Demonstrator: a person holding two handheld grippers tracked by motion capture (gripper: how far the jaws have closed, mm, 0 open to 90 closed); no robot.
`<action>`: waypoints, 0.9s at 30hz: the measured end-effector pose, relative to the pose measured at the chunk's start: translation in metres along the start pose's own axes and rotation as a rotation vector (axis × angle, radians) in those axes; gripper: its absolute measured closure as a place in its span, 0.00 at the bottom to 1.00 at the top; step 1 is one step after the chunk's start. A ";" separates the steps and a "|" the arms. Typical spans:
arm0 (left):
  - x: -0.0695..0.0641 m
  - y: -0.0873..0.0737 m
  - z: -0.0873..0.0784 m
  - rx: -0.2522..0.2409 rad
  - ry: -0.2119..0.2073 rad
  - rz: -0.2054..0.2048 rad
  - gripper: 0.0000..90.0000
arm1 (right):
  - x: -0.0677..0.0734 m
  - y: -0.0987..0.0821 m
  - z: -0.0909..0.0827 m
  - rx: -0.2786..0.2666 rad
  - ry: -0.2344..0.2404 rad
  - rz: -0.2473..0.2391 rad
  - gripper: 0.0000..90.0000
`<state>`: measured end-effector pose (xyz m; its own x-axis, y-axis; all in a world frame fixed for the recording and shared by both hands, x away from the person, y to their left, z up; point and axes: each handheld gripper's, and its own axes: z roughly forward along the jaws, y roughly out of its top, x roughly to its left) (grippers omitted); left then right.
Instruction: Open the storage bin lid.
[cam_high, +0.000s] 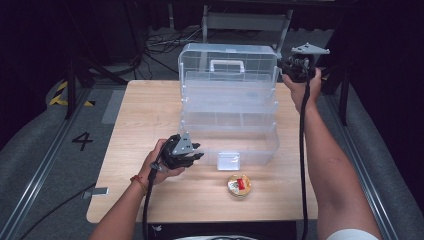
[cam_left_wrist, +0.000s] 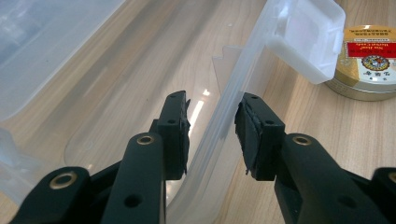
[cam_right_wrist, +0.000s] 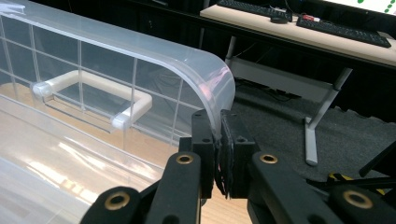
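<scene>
A clear plastic toolbox (cam_high: 227, 100) stands open on the wooden table (cam_high: 145, 115), its tiers stepped back and its lid (cam_high: 227, 62) upright at the rear with a white handle (cam_high: 226, 65). My left gripper (cam_high: 197, 152) is at the box's front left corner. In the left gripper view its jaws (cam_left_wrist: 212, 121) pinch the clear front wall (cam_left_wrist: 243, 70), which runs slantwise between the pads. My right gripper (cam_high: 282, 65) is raised at the lid's right corner; its jaws (cam_right_wrist: 218, 135) are shut on the lid's curved edge (cam_right_wrist: 219, 88), beside the handle (cam_right_wrist: 93, 88).
A round gold tin with a red label (cam_high: 239, 185) lies in front of the box, near its hanging clear latch (cam_high: 228, 161). The tin (cam_left_wrist: 369, 60) is just right of the latch (cam_left_wrist: 306, 37). Beyond the table stand a desk frame (cam_high: 245, 22) and floor cables (cam_high: 160, 42).
</scene>
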<state>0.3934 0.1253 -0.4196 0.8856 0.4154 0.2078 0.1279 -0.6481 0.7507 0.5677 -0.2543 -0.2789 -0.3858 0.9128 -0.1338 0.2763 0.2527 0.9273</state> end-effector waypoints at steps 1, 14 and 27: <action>0.000 0.000 0.000 0.001 0.000 0.000 0.72 | -0.001 0.000 0.002 0.003 0.000 0.002 0.95; 0.000 0.000 0.000 0.003 -0.001 0.004 0.72 | -0.010 0.002 0.026 0.024 0.014 0.050 0.95; 0.000 0.000 0.000 0.001 0.000 -0.003 0.72 | -0.018 0.000 0.052 0.064 0.018 0.079 0.95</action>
<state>0.3933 0.1251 -0.4197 0.8852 0.4173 0.2058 0.1305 -0.6473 0.7510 0.6203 -0.2539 -0.2946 -0.3757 0.9251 -0.0543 0.3621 0.2005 0.9103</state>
